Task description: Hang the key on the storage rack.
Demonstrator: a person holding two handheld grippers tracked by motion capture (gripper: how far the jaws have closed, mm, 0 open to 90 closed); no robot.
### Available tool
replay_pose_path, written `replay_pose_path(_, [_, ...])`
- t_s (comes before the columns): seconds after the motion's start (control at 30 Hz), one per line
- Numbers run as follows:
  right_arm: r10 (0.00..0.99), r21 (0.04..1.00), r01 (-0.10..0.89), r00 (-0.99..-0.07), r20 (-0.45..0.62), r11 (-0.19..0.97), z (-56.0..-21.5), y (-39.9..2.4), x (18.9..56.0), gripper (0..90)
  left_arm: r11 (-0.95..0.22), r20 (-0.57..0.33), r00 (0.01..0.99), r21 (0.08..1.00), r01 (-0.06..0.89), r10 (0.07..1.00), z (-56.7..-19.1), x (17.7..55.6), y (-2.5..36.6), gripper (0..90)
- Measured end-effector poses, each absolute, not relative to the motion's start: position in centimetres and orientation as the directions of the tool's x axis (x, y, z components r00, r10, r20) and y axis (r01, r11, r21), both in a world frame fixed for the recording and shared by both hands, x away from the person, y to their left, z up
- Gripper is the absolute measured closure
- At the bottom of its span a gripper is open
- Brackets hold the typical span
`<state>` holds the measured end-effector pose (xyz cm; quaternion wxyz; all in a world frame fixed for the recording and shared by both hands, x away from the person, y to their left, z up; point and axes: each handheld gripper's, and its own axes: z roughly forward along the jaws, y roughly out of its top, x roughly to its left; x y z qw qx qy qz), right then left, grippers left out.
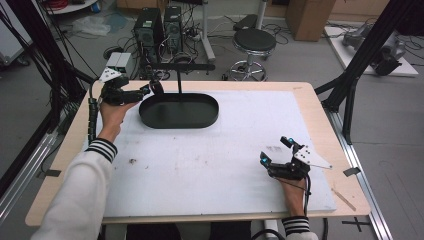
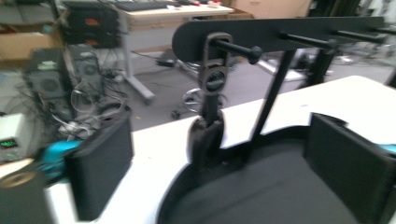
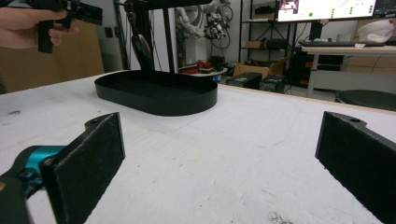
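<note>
Your left tongs point(image 2: 219, 158) gaping beside the strap point(image 2: 212, 84) hanging from the rack peg point(image 2: 233, 49), right tongs point(image 3: 219, 158) resting wide open on the table point(image 3: 224, 154).

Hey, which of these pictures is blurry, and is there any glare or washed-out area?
Left gripper view: motion-smeared, the jaws soft, the hanging black key fob fairly legible, the white table blown out. Right gripper view: sharp on the black tray, near jaws slightly soft, monitor glaring bright. High view: evenly lit, soft shadows, low detail.
</note>
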<state>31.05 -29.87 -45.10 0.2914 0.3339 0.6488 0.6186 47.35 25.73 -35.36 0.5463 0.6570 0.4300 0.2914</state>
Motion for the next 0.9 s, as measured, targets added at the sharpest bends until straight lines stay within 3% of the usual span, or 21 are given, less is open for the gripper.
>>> replay_pose_path(0.4, [0.796, 0.996, 0.084, -0.604, 0.045, 0.007, -45.1, -29.8, 31.0, 0.3, -0.068, -0.010, 0.578, 0.991, 0.112, 0.816, -36.1, 40.4, 29.2, 1.7])
replay_pose_path(0.57, [0.799, 0.997, 0.075, -0.601, 0.031, 0.018, -45.1, -29.8, 31.0, 0.3, -0.006, -0.060, 0.584, 0.994, 0.111, 0.810, -37.9, 36.9, 31.0, 1.7])
replay_pose_path(0.9, [0.805, 0.997, 0.076, -0.593, 0.030, 0.018, -45.1, -29.7, 30.9, 0.3, 0.004, -0.046, 0.611, 0.998, 0.070, 0.790, -41.9, 30.7, 32.2, 1.7])
